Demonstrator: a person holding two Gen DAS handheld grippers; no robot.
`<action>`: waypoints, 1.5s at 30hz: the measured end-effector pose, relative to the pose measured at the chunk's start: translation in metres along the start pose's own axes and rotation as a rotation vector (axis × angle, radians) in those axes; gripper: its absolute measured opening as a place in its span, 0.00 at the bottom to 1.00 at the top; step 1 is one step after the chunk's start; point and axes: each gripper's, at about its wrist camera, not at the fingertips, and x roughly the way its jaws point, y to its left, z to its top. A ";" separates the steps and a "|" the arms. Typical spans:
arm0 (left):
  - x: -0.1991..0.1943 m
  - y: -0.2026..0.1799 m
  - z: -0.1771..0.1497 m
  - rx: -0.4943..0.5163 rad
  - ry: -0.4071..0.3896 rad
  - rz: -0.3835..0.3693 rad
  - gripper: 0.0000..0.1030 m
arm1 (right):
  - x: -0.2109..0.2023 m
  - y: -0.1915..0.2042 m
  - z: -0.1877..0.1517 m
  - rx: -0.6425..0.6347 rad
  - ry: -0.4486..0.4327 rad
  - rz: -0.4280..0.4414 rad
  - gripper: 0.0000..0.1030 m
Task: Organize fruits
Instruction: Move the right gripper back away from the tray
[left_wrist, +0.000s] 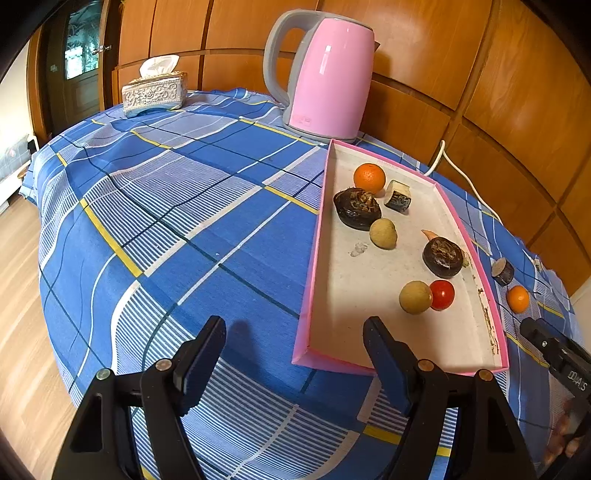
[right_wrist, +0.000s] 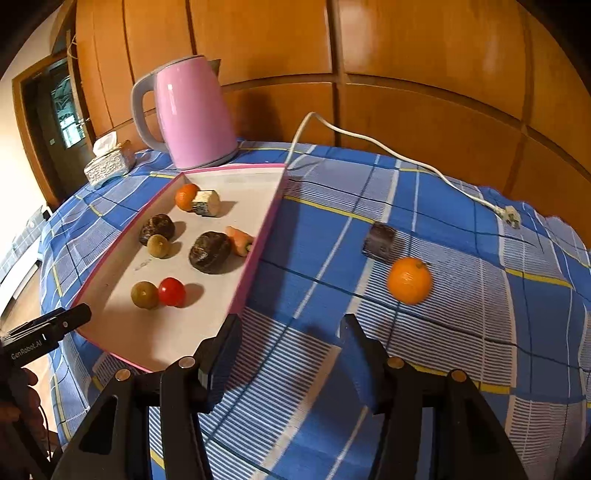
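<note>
A pink-rimmed tray (left_wrist: 314, 258) (right_wrist: 258, 236) holds an orange (left_wrist: 369, 178), two dark water chestnuts (left_wrist: 356, 208), two tan longans (left_wrist: 415, 297), a red tomato (left_wrist: 442, 294) (right_wrist: 172, 291), a cut cane piece (left_wrist: 398, 195) and a carrot bit (right_wrist: 240, 240). A loose orange (right_wrist: 409, 280) (left_wrist: 518, 298) and a dark cane piece (right_wrist: 380, 242) (left_wrist: 502, 271) lie on the cloth right of the tray. My left gripper (left_wrist: 295, 343) is open and empty at the tray's near left corner. My right gripper (right_wrist: 291, 339) is open and empty, short of the loose orange.
A pink kettle (left_wrist: 325, 74) stands behind the tray, its white cord (right_wrist: 406, 158) and plug trailing over the blue checked tablecloth (left_wrist: 166, 221). A silver tissue box (left_wrist: 153, 92) sits at the far left. A wooden wall backs the table.
</note>
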 end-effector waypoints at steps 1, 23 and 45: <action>0.000 0.000 0.000 0.000 0.001 0.000 0.75 | -0.001 -0.002 -0.001 0.004 -0.001 -0.006 0.54; -0.001 -0.005 -0.001 0.024 0.002 -0.008 0.75 | -0.027 -0.080 -0.025 0.167 -0.030 -0.241 0.54; -0.001 -0.011 -0.003 0.059 0.003 -0.005 0.75 | -0.033 -0.190 -0.076 0.520 -0.001 -0.617 0.55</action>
